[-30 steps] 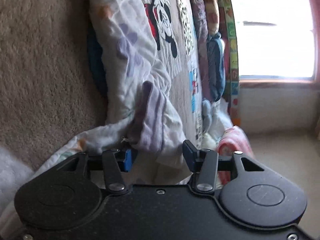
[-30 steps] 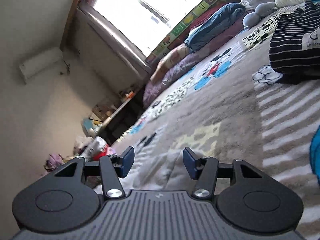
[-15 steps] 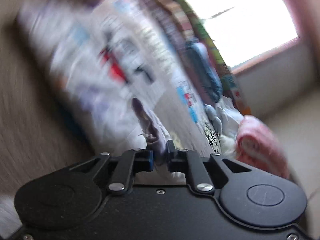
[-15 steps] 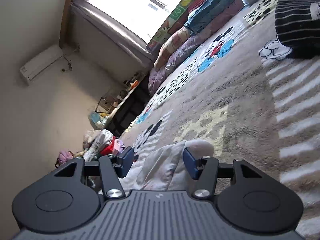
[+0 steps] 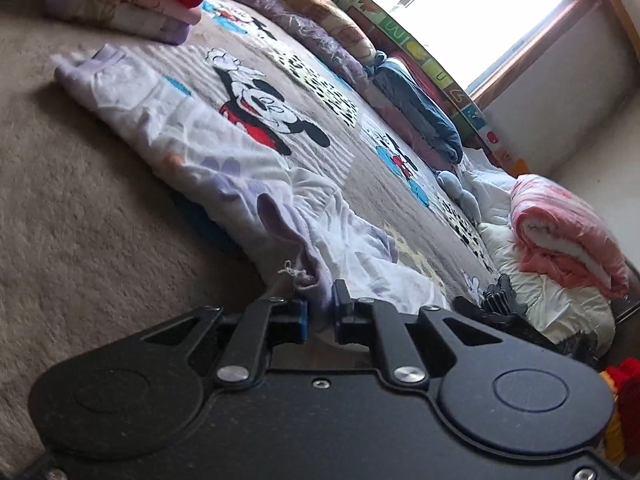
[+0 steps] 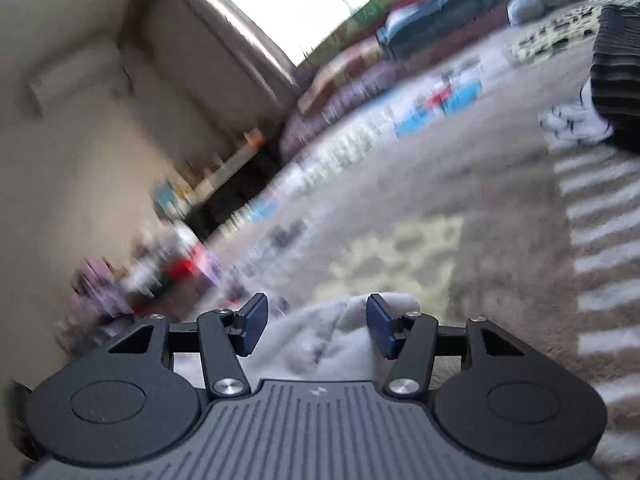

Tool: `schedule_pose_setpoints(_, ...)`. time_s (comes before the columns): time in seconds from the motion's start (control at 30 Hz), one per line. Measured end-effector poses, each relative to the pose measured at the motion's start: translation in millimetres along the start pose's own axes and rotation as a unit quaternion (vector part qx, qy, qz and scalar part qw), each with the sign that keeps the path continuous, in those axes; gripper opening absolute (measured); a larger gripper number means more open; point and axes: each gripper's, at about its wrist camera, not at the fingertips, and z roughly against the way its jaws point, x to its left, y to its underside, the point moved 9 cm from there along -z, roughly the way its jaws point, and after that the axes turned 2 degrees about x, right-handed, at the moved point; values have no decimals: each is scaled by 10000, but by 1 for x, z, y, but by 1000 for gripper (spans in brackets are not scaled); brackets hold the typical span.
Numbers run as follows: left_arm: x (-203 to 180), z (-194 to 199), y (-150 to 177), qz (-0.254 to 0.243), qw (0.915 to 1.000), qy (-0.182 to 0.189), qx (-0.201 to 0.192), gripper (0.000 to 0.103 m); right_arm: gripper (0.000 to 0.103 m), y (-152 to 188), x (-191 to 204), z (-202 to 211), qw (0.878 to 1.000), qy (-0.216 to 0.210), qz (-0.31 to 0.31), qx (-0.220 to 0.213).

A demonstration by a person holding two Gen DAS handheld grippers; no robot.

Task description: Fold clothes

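A white garment with pale purple prints and lilac cuffs (image 5: 192,140) lies stretched across the cartoon-mouse blanket (image 5: 392,196) in the left wrist view. My left gripper (image 5: 320,304) is shut on the garment's lilac cuff (image 5: 308,268) at its near end. In the right wrist view, blurred by motion, my right gripper (image 6: 316,328) is open with a bunched white part of the garment (image 6: 340,340) lying between its fingers, low over the blanket (image 6: 460,184).
A stack of folded clothes (image 5: 128,4) sits at the far left. A rolled pink blanket (image 5: 560,240) and white bedding lie at the right edge. A dark striped garment (image 6: 616,72) lies at the right. Pillows and a blue garment (image 5: 420,112) line the window wall.
My left gripper has shut on the lilac cuff and swung round with it. The white cloth has come between my right gripper's open fingers, and that gripper is moving.
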Motion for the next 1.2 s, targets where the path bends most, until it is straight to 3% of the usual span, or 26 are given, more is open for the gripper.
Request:
schedule_pose_setpoints(0.17, 5, -5, 1, 2, 9999, -123, 62, 8, 53, 6, 1, -14, 9988, 291, 335, 227)
schedule_pose_setpoints(0.4, -6, 1, -6, -187, 9998, 54, 35, 9, 50, 7, -5, -7, 9998, 114, 20, 131)
schedule_pose_setpoints(0.5, -1, -2, -11, 100, 9997, 160, 123, 16, 50, 3, -11, -3, 9994, -80, -328, 94)
schedule_pose_setpoints(0.57, 3, -5, -14, 345, 9989, 277, 157, 33, 51, 0, -12, 1, 9986, -159, -501, 43)
schedule_pose_setpoints(0.77, 28, -13, -19, 1188, 9920, 389, 195, 37, 56, -7, 1, 19, 9989, -261, -376, -20)
schedule_pose_setpoints(0.83, 29, -16, -20, 1163, 9924, 354, 211, 29, 57, -9, 4, 22, 9988, -345, -352, -3)
schedule_pose_setpoints(0.87, 25, -15, -22, 959, 9948, 296, 197, 10, 58, -9, 5, 21, 9986, -390, -365, 33)
schedule_pose_setpoints(0.97, -1, -4, -26, -156, 9998, 144, -9, 7, 61, 2, -4, 8, 9971, -432, -562, 288)
schedule_pose_setpoints(1.03, -23, 8, -25, -955, 9951, 151, -221, 7, 60, 6, -10, 3, 9954, -504, -743, 337)
schedule_pose_setpoints(1.1, -49, 20, -22, -1831, 9820, 181, -423, 7, 60, 4, -15, 4, 9928, -631, -974, 296)
schedule_pose_setpoints(1.2, -95, 42, -9, -3112, 9464, 513, -702, 6, 60, 3, -20, 5, 9891, -773, -1224, 257)
